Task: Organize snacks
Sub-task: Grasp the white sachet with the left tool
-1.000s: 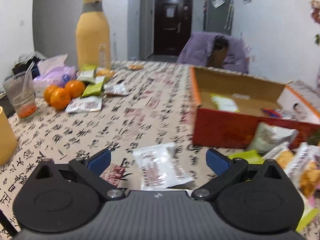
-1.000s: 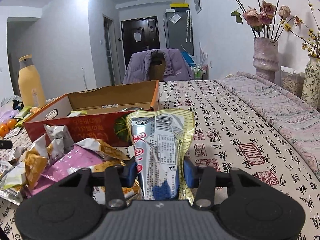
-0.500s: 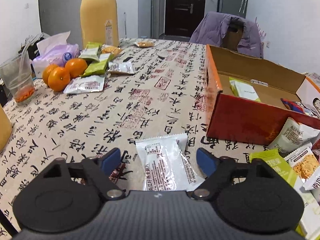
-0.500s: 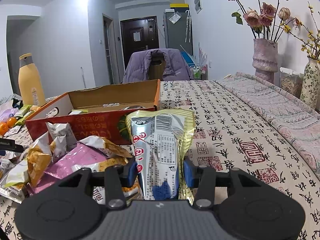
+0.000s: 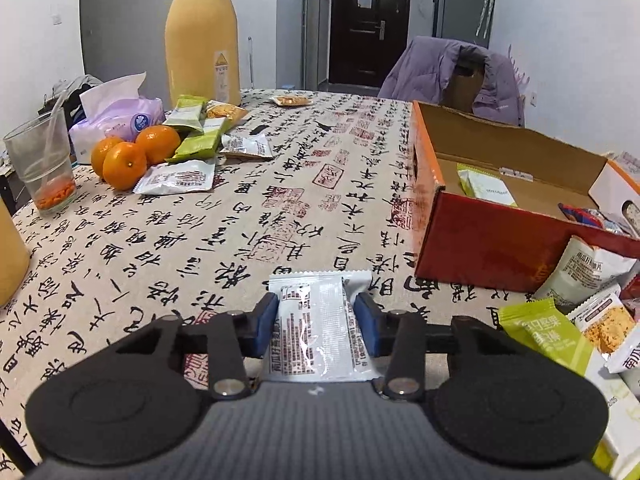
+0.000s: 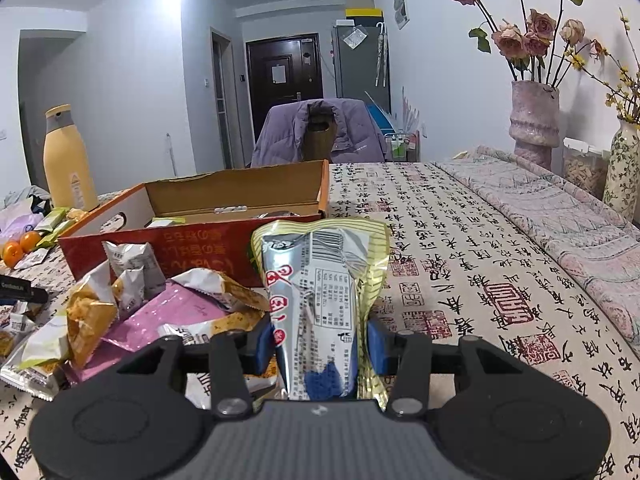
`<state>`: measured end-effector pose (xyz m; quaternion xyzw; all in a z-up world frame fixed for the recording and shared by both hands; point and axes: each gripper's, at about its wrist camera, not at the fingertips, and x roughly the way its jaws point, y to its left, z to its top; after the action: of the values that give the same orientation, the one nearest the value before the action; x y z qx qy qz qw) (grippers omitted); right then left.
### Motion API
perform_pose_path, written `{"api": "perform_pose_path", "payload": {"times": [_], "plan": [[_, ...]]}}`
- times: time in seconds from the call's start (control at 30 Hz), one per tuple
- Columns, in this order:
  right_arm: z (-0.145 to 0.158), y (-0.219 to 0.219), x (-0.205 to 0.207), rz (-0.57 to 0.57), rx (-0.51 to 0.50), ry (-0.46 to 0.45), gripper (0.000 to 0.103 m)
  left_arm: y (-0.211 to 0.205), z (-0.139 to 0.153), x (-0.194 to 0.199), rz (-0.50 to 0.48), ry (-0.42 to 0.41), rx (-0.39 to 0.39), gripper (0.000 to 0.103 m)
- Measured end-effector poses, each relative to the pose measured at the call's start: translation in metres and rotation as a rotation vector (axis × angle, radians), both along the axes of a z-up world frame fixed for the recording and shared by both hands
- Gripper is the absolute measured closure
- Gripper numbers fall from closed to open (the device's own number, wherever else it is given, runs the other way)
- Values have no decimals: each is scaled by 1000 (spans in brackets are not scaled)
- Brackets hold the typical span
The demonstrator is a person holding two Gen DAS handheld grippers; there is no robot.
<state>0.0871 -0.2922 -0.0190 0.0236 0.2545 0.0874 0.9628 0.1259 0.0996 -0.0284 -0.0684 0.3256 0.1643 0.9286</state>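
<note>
My left gripper (image 5: 316,320) is shut on a white snack packet (image 5: 320,328) with printed text, its blue pads pressing both sides just above the calligraphy tablecloth. The open red cardboard box (image 5: 492,240) stands ahead to the right, with a few packets inside. My right gripper (image 6: 320,344) is shut on a silver and yellow snack bag (image 6: 320,292) held upright, in front of the same red box (image 6: 192,240). A heap of loose snack packets (image 6: 120,312) lies left of the right gripper.
A tall yellow bottle (image 5: 202,36), oranges (image 5: 132,154), a tissue pack (image 5: 116,116), a glass (image 5: 42,168) and several snack packets (image 5: 196,136) sit at the far left. More packets (image 5: 580,312) lie by the box. Vases with flowers (image 6: 534,120) stand far right. A chair with a purple jacket (image 5: 456,76) is behind the table.
The left gripper's jaws closed from wide open onto the white packet lying between them. The right gripper kept still with its bag.
</note>
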Motion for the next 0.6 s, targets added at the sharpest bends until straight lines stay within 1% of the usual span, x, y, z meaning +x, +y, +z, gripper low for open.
{"api": "perform_pose_path", "payload": {"times": [0.33, 0.6], "plan": [[5, 4, -8, 7, 2, -17, 58, -5, 20, -23, -25, -95, 15, 60], [13, 14, -11, 30, 3, -46, 58, -22, 44, -38, -82, -188, 7, 60]]}}
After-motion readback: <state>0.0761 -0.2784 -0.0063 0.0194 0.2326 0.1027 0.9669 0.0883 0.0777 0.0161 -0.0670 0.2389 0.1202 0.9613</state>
